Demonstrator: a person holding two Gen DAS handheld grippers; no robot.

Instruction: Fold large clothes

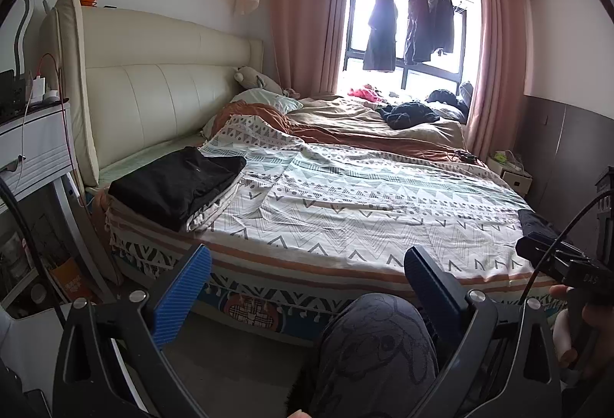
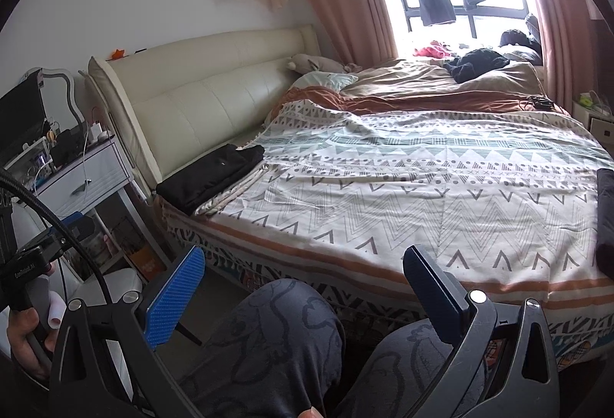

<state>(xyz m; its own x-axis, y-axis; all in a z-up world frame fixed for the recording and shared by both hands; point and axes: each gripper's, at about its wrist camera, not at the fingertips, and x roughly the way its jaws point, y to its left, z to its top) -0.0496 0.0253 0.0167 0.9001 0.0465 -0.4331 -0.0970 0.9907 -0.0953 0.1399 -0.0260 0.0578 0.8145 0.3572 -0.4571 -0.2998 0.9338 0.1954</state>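
A folded black garment lies on a folded pale one at the bed's near left corner by the headboard; it also shows in the right wrist view. Another dark garment lies at the bed's right edge, also seen in the left wrist view. My left gripper is open and empty, held off the bed's front edge above the person's knee. My right gripper is open and empty, also short of the bed, above both knees. Each gripper shows in the other's view: the right one, the left one.
The bed has a patterned cover; a brown duvet and dark clothes lie at its far side. A white nightstand stands at left, a small cabinet at right. Clothes hang at the window.
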